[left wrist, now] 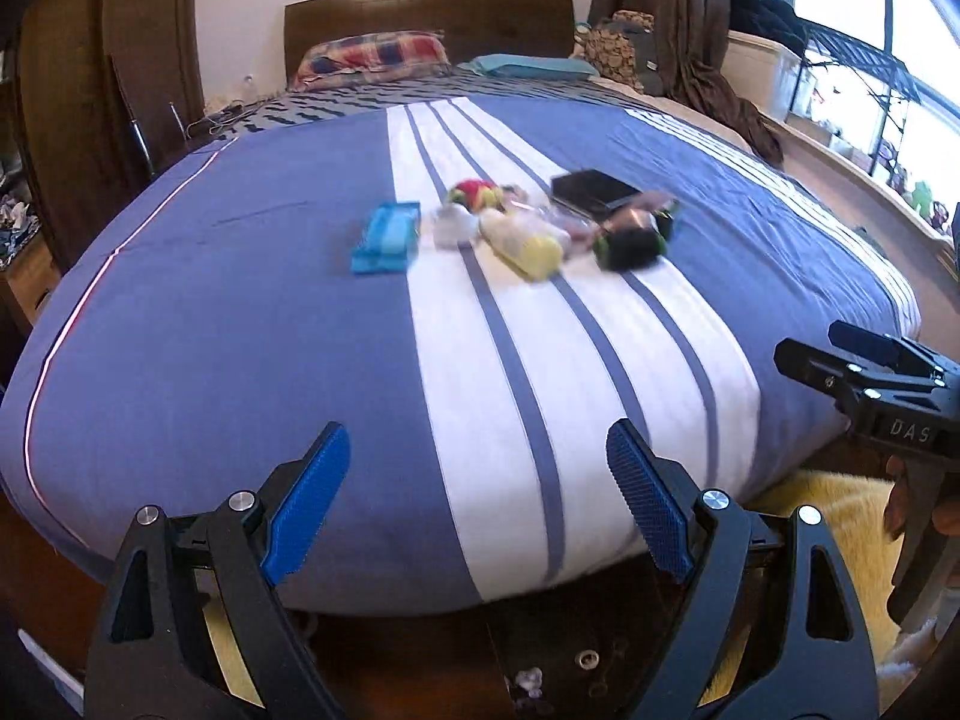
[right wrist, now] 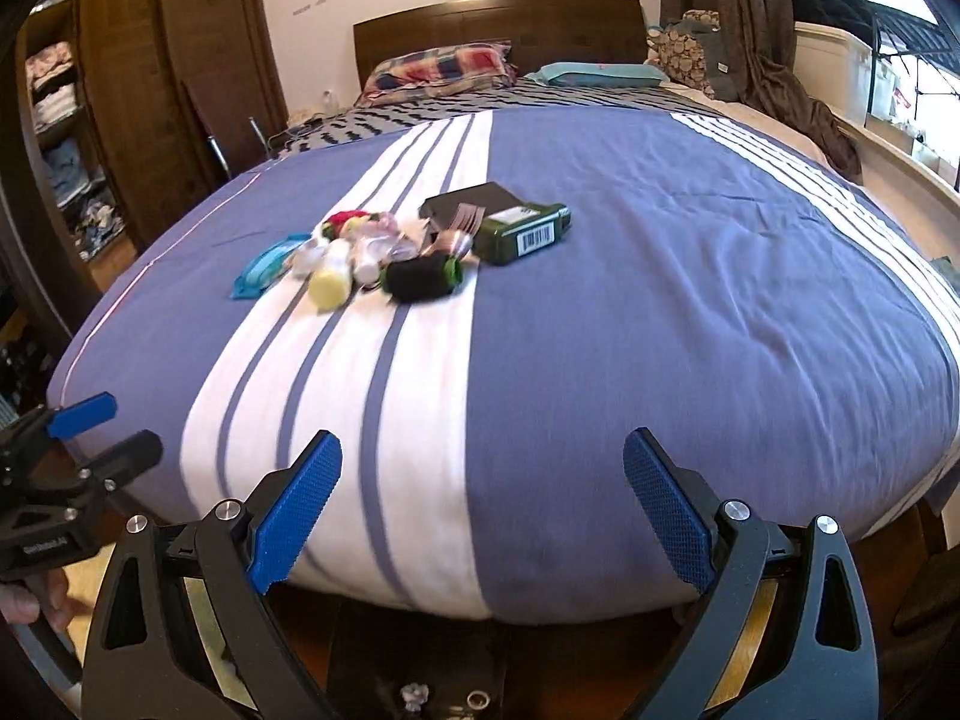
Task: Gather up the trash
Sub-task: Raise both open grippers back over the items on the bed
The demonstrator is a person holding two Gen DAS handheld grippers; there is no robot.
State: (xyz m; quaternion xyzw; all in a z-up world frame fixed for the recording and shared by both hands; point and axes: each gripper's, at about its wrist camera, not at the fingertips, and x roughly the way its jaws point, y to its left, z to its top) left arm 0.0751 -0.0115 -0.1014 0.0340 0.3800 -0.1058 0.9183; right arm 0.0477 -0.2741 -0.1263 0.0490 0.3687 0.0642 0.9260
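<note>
A cluster of items lies mid-bed on the blue and white striped cover (left wrist: 240, 324): a blue flat pack (left wrist: 387, 238), a yellow-capped white bottle (left wrist: 522, 243), a red and green wrapper (left wrist: 474, 192), a black roll with green ends (left wrist: 630, 246), a black box (left wrist: 594, 189). In the right wrist view the same cluster shows with a green box with a barcode (right wrist: 522, 234), the black roll (right wrist: 423, 277) and the bottle (right wrist: 332, 282). My left gripper (left wrist: 480, 501) is open and empty at the bed's foot. My right gripper (right wrist: 483, 504) is open and empty beside it.
Pillows (left wrist: 372, 57) and a wooden headboard (left wrist: 429, 15) stand at the far end. A wooden wardrobe (right wrist: 180, 54) is on the left, curtains and a window sill (left wrist: 852, 162) on the right. A yellow rug (left wrist: 840, 516) lies by the bed's right corner.
</note>
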